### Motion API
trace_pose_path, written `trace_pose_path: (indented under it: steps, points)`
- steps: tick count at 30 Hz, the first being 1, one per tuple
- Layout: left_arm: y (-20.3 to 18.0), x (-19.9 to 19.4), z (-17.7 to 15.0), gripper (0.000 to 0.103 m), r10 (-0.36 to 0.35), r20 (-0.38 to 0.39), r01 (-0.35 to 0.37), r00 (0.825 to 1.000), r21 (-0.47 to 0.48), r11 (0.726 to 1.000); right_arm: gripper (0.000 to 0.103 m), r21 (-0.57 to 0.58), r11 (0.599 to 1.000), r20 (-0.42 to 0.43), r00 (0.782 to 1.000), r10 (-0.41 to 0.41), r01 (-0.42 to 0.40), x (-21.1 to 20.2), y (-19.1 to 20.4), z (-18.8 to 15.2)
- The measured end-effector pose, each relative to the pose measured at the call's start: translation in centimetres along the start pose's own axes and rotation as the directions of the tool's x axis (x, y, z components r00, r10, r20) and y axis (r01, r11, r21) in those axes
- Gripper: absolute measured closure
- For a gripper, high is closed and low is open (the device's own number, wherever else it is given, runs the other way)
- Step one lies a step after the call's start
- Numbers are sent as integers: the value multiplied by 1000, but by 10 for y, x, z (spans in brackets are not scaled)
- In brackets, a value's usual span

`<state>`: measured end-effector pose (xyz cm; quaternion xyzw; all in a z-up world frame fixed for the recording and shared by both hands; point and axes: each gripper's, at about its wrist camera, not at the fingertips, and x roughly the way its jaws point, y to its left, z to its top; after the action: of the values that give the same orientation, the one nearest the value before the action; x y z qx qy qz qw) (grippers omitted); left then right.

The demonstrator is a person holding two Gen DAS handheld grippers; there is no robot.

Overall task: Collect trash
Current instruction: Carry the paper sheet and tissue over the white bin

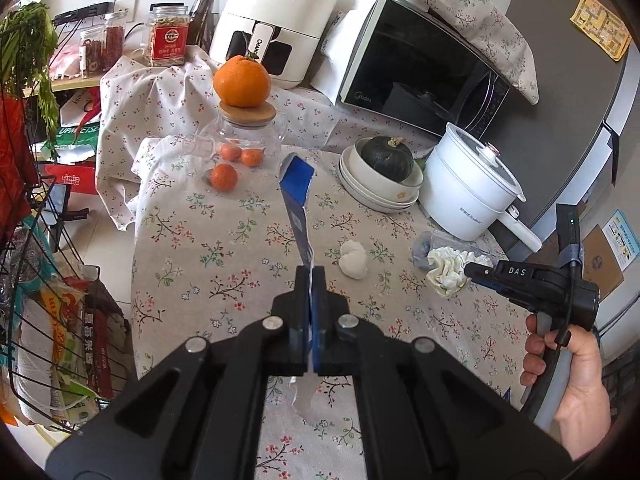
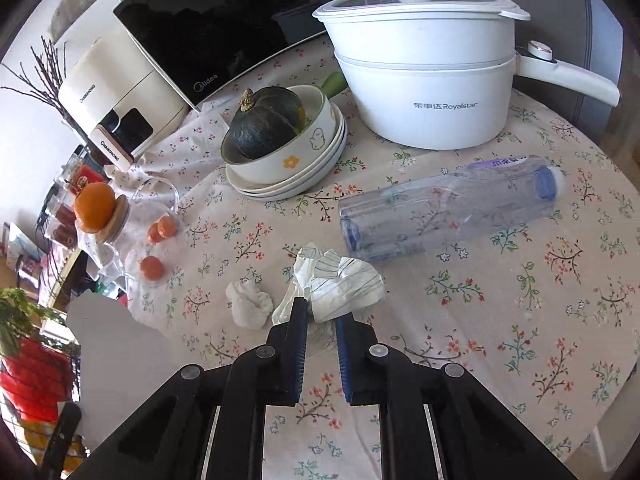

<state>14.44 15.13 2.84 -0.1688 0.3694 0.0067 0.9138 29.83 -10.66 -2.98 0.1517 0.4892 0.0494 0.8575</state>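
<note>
My left gripper (image 1: pixel 310 276) is shut on a flat blue and silver wrapper (image 1: pixel 296 192) that sticks up above the floral tablecloth. My right gripper (image 2: pixel 322 314) is open, its jaws on either side of the near edge of a crumpled white wrapper (image 2: pixel 340 280); that wrapper also shows in the left wrist view (image 1: pixel 446 270), just beside the right gripper (image 1: pixel 474 270). A white tissue wad (image 2: pixel 250 304) lies to its left and shows in the left wrist view too (image 1: pixel 354 260). An empty clear plastic bottle (image 2: pixel 448 208) lies on its side behind the wrapper.
A white Royalstar pot (image 2: pixel 428 80) and stacked bowls holding a dark squash (image 2: pixel 266 120) stand behind. A glass jar with an orange on its lid (image 1: pixel 242 80), small oranges (image 1: pixel 224 176), an air fryer (image 1: pixel 276 16) and a microwave (image 1: pixel 416 76) stand farther back. A wire basket (image 1: pixel 48 320) of packets hangs at the left.
</note>
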Motion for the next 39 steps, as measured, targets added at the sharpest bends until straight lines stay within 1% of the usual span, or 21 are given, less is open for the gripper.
trace_pose_path:
  steps: [6,12,17,19,22,25,29,33,36,39]
  points:
    - [-24,-14,-9,102,-26,12,26,1000,35,999,89,-41,998,30,998,-55,56,-55,-41,-16]
    - [-57,-22,-18,102,-59,9,58,998,93,994,89,-45,991,67,991,-119,123,-103,-86,-31]
    - [-91,-22,-27,102,-104,-17,105,994,147,984,89,-20,986,107,981,-161,164,-130,-127,-47]
    - [-107,-19,-31,102,-127,-36,131,991,167,977,89,1,984,92,980,-179,180,-135,-148,-53]
    - [-135,-16,-40,102,-164,-61,173,985,200,964,89,49,982,82,979,-185,181,-145,-177,-57]
    - [-165,-13,-48,102,-205,-89,221,975,236,946,89,81,978,91,976,-198,191,-160,-203,-60]
    - [-208,-8,-62,102,-266,-138,295,954,280,913,89,137,969,75,973,-219,207,-172,-242,-69]
    - [-252,-3,-78,102,-323,-182,366,929,323,873,89,189,954,62,967,-248,232,-186,-283,-81]
    - [-284,6,-97,102,-340,-226,403,913,367,839,89,230,941,60,962,-267,247,-199,-314,-92]
    - [-313,17,-118,102,-356,-286,447,890,385,808,89,269,927,51,958,-283,260,-209,-343,-103]
